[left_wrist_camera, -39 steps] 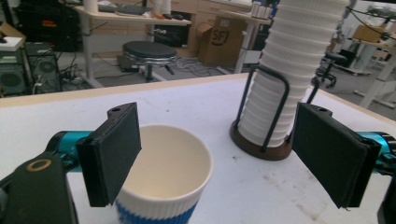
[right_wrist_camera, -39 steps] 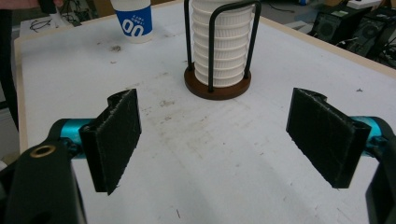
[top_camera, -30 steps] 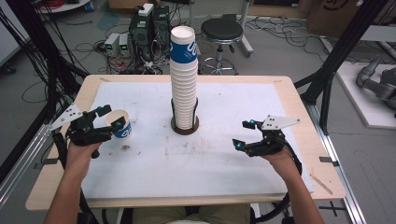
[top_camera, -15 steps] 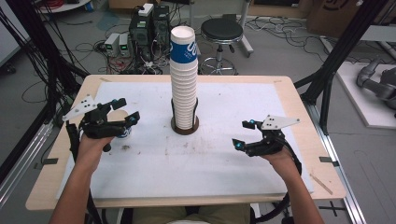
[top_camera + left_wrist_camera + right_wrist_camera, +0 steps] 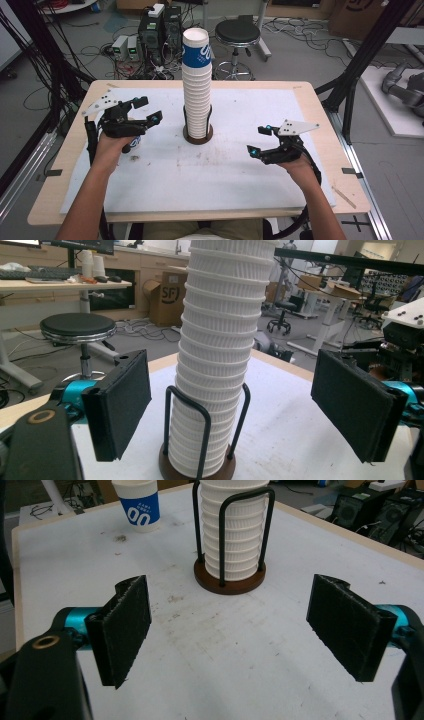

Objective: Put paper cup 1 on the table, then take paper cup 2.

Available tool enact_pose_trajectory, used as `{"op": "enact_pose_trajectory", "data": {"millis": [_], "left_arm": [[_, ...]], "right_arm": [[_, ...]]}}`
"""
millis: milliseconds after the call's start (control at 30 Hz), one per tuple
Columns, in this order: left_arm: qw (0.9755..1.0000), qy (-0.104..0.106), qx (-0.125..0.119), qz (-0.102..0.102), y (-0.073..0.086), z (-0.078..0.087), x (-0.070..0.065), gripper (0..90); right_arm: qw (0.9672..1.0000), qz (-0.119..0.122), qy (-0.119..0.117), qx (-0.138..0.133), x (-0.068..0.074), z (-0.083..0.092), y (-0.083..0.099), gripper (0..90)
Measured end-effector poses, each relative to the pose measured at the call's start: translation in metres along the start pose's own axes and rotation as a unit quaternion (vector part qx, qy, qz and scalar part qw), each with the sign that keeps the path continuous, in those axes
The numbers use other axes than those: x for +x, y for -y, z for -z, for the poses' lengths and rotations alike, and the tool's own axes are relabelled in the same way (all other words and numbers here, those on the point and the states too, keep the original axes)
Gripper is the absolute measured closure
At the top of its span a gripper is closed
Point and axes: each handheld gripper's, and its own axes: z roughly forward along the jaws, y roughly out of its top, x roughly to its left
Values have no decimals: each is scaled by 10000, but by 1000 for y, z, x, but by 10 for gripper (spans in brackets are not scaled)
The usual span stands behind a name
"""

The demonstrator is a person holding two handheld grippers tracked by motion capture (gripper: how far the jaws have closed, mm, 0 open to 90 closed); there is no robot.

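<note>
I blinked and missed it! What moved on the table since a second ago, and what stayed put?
The left tool, jaws open and empty, moved away from the single blue-and-white cup toward the tall cup stack in the middle, and now faces it. The cup stands alone on the white mat; nothing was grabbed. The right tool, the stack and its wire holder stayed as they were.

A robotics lab: computer towers and loose cables on the far floor, black frame struts at the right, desks with boxes beyond.
</note>
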Motion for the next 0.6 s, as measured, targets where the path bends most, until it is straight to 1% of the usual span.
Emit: {"op": "enact_pose_trajectory", "data": {"millis": [67, 167, 300, 500, 600], "left_arm": [[10000, -1, -22, 35, -1, -1, -1, 161], [10000, 27, -15, 7, -3, -4, -2, 161], [10000, 62, -51, 39, -7, -10, -2, 161], [9999, 165, -48, 15, -17, -22, 0, 161], [9996, 260, -136, 52, -23, -29, 1, 161]], "right_arm": [[10000, 13, -11, -1, 0, 0, 0, 183], [10000, -10, -19, -54, 1, 2, -1, 183], [10000, 2, -11, -68, 1, 2, -2, 183], [10000, 38, -22, -59, 2, 0, -6, 183], [10000, 40, -37, -53, 2, -1, -7, 183]]}}
